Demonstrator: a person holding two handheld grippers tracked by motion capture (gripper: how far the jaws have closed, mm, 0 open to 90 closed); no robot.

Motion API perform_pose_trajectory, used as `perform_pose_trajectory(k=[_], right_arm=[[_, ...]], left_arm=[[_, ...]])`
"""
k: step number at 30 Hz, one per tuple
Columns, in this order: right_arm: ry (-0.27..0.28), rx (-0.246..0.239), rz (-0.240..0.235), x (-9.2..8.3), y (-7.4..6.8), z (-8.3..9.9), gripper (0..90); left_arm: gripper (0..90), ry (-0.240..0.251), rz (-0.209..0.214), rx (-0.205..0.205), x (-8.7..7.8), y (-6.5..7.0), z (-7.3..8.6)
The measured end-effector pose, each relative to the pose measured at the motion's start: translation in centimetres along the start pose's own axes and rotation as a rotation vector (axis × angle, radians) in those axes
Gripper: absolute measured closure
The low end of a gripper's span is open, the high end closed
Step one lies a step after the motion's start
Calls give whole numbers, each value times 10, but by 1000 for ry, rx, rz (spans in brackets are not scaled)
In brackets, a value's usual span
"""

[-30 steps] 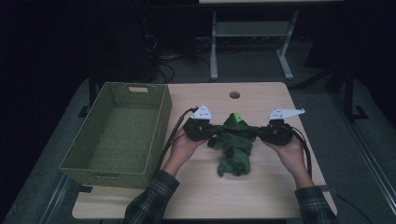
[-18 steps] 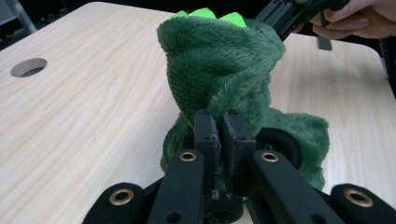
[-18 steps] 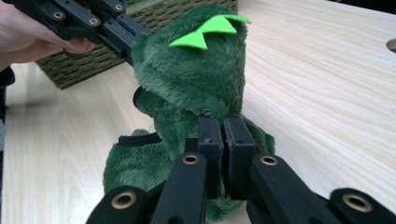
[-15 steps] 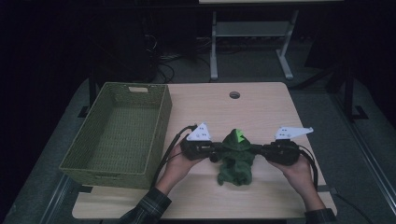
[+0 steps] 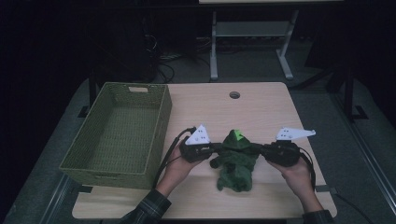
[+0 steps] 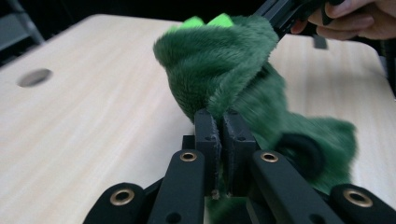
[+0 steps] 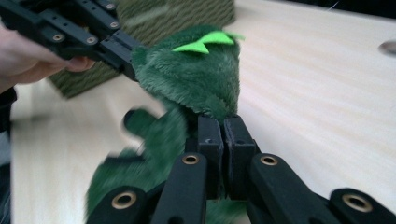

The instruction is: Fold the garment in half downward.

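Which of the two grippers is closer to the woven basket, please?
The left gripper, pinching the green plush toy on the side toward the basket; the right gripper holds the far side.

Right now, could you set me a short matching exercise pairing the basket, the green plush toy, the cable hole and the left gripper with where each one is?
Things:
1. woven basket
2. green plush toy
3. cable hole
4. left gripper

Places or states:
A. far middle of the tabletop
B. shut on the toy's side
C. left part of the table
D. stretched between both grippers

Pairs: 1-C, 2-D, 3-A, 4-B

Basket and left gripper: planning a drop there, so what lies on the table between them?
Bare tabletop, crossed by the gripper's cable, in the high view.
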State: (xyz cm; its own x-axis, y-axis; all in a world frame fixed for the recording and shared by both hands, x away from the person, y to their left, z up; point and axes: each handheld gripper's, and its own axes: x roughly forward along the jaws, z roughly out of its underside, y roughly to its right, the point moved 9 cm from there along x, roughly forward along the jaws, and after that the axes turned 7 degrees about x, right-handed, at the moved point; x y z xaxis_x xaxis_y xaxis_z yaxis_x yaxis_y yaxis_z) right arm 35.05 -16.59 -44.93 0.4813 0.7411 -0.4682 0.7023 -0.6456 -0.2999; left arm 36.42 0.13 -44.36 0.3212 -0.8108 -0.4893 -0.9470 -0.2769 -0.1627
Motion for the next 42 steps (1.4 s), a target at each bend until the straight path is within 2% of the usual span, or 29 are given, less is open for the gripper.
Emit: perform_pose_trajectory(k=[6, 7, 11, 15, 20, 21, 25, 26, 32, 35, 38, 42], right_arm=[[15, 4, 38, 9, 15, -32, 872], [16, 2, 42, 11, 17, -36, 872], [31, -7, 73, 16, 28, -60, 875], [58, -11, 84, 16, 32, -74, 875], [47, -30, 52, 12, 18, -64, 872], [46, -37, 48, 11, 16, -61, 872], [33, -44, 20, 5, 2, -36, 869], [30, -31, 10, 3, -2, -29, 867], [17, -44, -27, 0, -20, 4, 862], [-9, -50, -41, 1, -25, 20, 859], [-33, -50, -43, 3, -29, 33, 856], [-68, -33, -51, 5, -28, 47, 859]], left_arm=[[859, 21, -52, -15, -3, -29, -20], [859, 30, -63, -28, -4, -35, -24], [859, 47, -104, -22, -8, -58, -40], [857, 56, -116, -15, -13, -65, -46], [845, 56, -88, -2, -15, -49, -40], [845, 56, -75, 2, -15, -41, -36], [841, 51, -40, 33, -16, -16, -23], [839, 52, -35, 39, -16, -11, -21], [829, 60, 9, 52, -16, 21, -1], [830, 46, 36, 64, -13, 34, 11], [829, 16, 55, 64, -8, 42, 23], [846, -31, 80, 45, -2, 46, 42]])
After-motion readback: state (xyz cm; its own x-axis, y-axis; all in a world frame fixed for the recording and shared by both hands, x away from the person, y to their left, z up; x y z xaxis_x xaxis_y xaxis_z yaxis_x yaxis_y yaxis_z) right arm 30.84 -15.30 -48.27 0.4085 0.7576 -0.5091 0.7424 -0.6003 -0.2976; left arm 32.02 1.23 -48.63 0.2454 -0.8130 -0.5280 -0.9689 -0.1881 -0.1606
